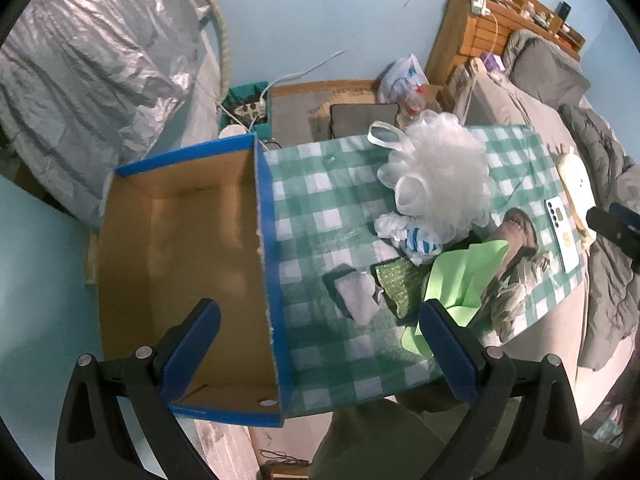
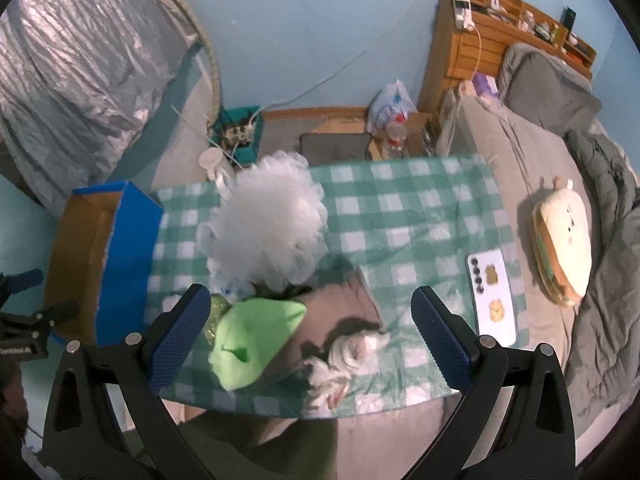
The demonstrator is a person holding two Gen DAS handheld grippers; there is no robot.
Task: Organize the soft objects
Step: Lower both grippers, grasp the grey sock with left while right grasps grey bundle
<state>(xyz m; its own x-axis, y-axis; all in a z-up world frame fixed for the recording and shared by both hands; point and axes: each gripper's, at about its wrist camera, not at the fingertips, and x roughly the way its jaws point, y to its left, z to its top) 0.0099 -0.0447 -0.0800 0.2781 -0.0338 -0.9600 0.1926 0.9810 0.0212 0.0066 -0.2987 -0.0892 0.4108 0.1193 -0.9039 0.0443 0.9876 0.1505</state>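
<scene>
A heap of soft things lies on the green checked cloth: a white mesh bath puff, a blue and white striped sock, a grey sock, a green glitter sponge, a light green cloth and a brown and white furry slipper. An empty cardboard box with blue edges stands left of them. My left gripper hovers open over the box's right wall. My right gripper hangs open above the light green cloth and slipper, below the puff.
A white phone lies on the cloth at the right, and a sandwich-shaped plush rests on the grey bed beyond it. A wooden headboard shelf, bottles and a power strip in a teal bin stand behind.
</scene>
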